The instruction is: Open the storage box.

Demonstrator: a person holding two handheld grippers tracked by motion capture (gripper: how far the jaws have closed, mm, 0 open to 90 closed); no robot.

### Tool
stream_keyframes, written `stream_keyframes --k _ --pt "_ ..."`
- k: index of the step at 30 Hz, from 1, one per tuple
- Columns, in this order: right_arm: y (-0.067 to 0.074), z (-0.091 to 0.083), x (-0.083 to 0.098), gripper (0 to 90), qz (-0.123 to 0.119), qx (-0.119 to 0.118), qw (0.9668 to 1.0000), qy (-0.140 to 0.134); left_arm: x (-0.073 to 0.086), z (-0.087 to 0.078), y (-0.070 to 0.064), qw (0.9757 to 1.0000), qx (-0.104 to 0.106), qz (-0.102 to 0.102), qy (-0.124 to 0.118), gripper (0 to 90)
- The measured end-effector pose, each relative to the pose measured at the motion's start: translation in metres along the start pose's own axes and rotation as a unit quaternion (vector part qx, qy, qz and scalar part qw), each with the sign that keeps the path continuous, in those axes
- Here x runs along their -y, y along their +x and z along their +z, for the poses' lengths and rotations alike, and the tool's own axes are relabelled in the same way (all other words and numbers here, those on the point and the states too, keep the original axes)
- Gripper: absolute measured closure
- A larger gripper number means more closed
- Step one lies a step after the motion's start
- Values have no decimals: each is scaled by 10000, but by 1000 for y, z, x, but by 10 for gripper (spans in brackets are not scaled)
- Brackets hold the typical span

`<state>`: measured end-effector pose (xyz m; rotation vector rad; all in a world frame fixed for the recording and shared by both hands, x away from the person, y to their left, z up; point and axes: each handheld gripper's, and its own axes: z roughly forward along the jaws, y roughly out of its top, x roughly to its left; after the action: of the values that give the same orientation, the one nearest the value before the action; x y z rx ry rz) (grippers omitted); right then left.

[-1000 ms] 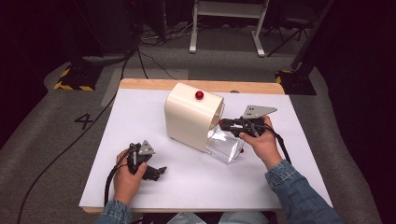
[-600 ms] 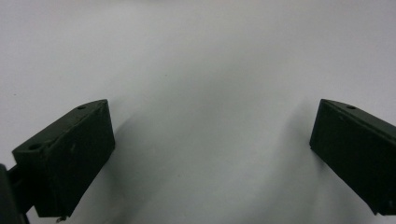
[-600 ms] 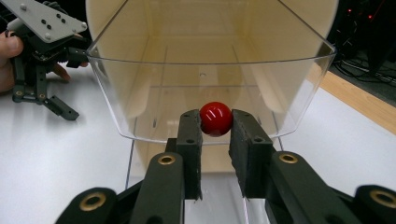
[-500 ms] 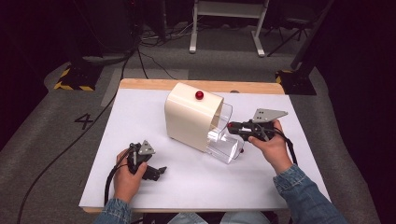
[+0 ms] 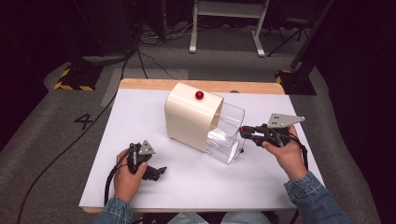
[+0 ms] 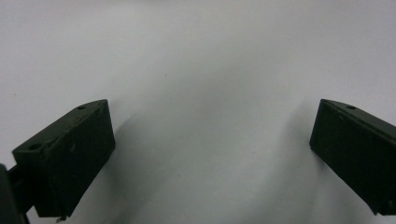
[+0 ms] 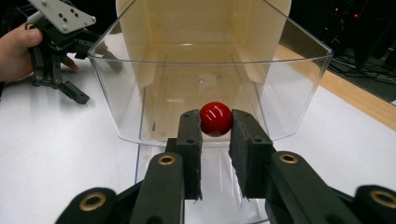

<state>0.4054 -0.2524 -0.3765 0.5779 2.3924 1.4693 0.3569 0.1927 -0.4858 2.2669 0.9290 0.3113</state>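
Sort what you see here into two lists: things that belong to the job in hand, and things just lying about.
Job in hand:
- right gripper, shut on the red knob
- clear drawer, pulled out
- cream box

Lying about:
- left gripper, open, resting on the white tabletop
- floor cables

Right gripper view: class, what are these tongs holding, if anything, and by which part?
The right tongs are shut on the red knob at the front of the clear drawer; the pads clamp the knob's two sides.
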Motion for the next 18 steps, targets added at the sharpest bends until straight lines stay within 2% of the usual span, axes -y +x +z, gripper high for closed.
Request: stream_keyframes --k 10,14,18 --pt "-2 -12 9 741 78 22 10000 -13 0 0 0 10000 -2 0 -3 0" --pt "-2 -9 13 740 93 67 9999 115 0 0 0 10000 -1 0 -2 0" --pt "-3 -8 16 735 136 47 9998 127 0 0 0 10000 -2 1 -2 0"
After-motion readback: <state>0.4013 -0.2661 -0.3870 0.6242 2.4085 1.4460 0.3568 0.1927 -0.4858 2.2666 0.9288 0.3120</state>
